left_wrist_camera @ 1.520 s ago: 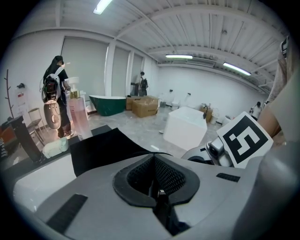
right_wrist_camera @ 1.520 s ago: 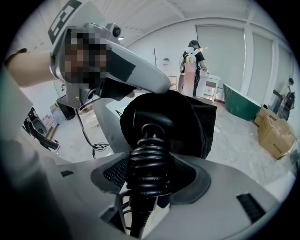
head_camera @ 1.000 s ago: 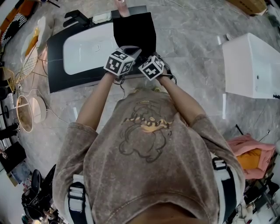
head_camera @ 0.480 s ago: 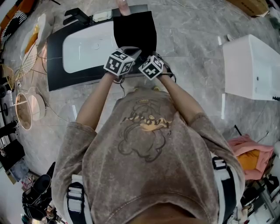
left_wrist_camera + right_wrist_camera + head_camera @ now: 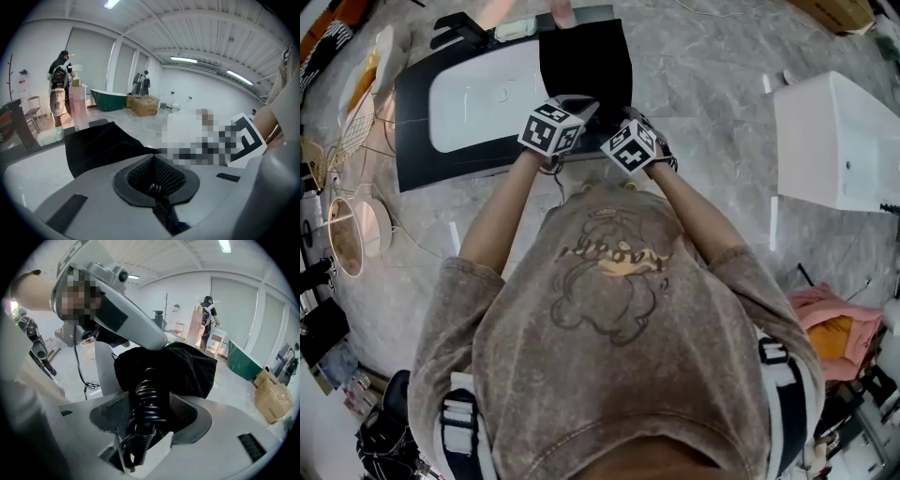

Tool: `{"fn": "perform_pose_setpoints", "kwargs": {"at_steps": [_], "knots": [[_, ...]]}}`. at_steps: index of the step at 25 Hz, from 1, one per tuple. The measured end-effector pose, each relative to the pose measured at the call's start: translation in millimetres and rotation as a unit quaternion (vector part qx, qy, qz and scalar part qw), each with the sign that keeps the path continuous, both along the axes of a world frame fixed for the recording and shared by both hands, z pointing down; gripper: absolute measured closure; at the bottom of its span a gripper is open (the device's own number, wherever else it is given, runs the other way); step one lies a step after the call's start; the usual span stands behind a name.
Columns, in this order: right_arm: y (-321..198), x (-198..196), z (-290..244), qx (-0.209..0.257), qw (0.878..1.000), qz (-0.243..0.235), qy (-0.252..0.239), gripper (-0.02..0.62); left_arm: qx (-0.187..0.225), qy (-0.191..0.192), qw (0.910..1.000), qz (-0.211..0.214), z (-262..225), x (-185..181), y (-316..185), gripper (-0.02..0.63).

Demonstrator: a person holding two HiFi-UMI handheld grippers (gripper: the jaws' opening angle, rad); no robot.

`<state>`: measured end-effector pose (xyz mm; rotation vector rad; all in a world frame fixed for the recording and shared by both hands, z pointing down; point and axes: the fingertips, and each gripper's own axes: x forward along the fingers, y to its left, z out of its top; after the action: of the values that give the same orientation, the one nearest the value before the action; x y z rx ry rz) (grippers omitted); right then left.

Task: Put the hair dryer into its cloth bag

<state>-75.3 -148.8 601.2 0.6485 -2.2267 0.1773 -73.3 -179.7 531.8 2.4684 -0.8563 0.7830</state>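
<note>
Bagging looks near done: the cloth bag [image 5: 586, 56] lies on the worktop [image 5: 412, 159], with the hair dryer's body unseen, judged inside. Left gripper [image 5: 153, 178] jaws are fully closed, apparently pinching the bag's edge. Right gripper [image 5: 143, 413] jaws clamp the hair dryer cord [image 5: 147, 394]. Next: feed the cord into the held mouth.

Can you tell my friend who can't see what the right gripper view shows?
The right gripper holds a ribbed black cord between its jaws, and the cord runs up into a black cloth bag. The left gripper reaches in from the upper left to the bag's top.
</note>
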Motion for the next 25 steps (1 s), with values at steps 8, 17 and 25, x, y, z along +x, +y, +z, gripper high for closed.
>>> {"fn": "perform_pose_setpoints", "kwargs": {"at_steps": [8, 17, 25], "knots": [[23.5, 29.8, -12.3, 0.006, 1.000, 0.014, -0.022, 0.333, -0.005, 0.001, 1.0000, 0.003, 3.7, -1.1, 2.5, 0.586], [44.5, 59.5, 7.9, -0.033, 0.997, 0.059, -0.034, 0.337, -0.010, 0.002, 0.9999, -0.003, 8.3, 0.9, 5.8, 0.586], [54.1, 62.2, 2.8, -0.054, 0.995, 0.064, -0.056, 0.344, -0.012, 0.000, 0.9999, -0.003, 9.1, 1.4, 9.6, 0.586]]}}
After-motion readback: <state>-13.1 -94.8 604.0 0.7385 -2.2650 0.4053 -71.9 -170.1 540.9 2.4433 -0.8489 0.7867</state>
